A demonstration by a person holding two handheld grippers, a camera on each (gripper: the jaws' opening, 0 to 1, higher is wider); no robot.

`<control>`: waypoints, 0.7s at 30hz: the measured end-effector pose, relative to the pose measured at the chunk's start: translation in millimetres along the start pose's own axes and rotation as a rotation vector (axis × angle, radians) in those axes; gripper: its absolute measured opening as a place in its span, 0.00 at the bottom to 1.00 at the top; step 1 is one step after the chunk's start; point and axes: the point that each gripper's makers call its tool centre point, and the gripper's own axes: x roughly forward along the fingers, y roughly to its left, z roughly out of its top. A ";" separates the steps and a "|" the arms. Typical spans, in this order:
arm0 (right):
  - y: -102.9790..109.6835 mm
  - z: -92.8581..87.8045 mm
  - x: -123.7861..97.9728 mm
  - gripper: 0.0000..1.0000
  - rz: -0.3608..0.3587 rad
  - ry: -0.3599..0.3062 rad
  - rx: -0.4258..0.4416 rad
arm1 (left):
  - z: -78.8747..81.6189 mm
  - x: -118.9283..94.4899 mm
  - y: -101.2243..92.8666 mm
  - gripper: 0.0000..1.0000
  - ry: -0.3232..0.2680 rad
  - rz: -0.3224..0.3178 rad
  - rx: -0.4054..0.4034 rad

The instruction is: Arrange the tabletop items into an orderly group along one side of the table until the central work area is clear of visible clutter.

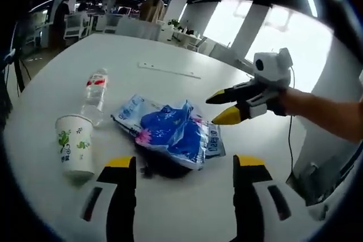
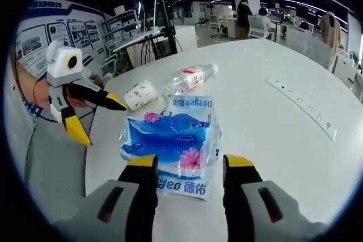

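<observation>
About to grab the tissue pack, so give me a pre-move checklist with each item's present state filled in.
1. Right gripper open: ok, jaws spread.
2. Right gripper lined up with the blue tissue pack: ok, the pack lies between its jaws.
3. Left gripper open and holding nothing: ok.
4. Paper cup upright: ok in the left gripper view.
5. Water bottle settled: ok, lying on its side beside the cup.
6. Dark thing under the pack, free or snagged: cannot tell.
</observation>
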 end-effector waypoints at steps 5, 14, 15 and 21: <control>-4.1 -0.6 5.4 0.42 0.001 -0.004 0.016 | -0.6 4.6 0.4 0.64 0.001 0.018 -0.025; -9.4 -3.4 12.6 0.37 0.001 -0.003 0.042 | -5.5 14.5 8.6 0.52 0.014 0.056 -0.106; -9.6 -3.4 12.7 0.36 0.001 -0.003 0.043 | -5.9 14.8 9.0 0.51 0.016 0.057 -0.108; -12.5 -3.6 16.1 0.31 -0.002 -0.005 0.058 | -9.1 19.4 10.1 0.44 0.019 0.058 -0.161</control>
